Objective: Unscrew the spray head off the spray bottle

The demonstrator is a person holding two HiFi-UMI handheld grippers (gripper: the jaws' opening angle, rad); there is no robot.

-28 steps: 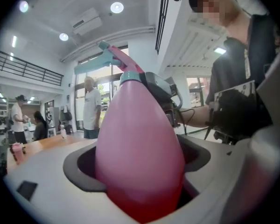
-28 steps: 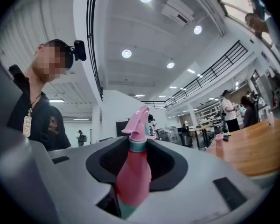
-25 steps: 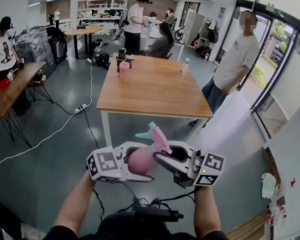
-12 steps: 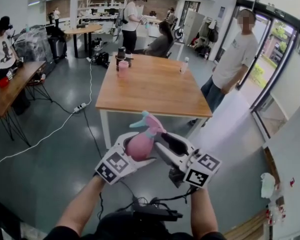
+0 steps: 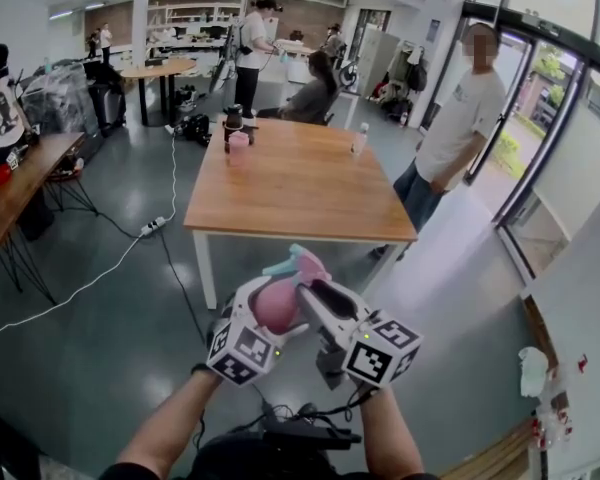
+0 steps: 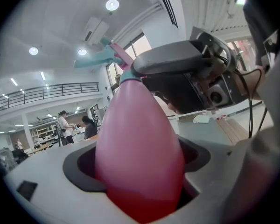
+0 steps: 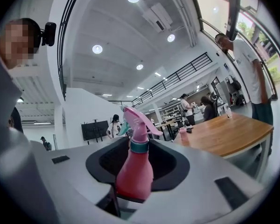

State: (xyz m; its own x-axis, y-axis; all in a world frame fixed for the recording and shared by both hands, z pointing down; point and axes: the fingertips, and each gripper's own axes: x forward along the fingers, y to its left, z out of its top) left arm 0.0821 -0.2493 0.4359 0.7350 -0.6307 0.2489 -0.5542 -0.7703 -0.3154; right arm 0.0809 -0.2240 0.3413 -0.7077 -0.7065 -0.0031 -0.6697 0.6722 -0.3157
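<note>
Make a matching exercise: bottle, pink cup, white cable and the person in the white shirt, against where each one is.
Things:
1. bottle
2. cup
3. cable
4. person

Places:
a. lying on the floor
b. held in the left claw
c. standing beside the table
d. standing on the table

Pairs: 1-b, 2-d, 3-a, 4-c
</note>
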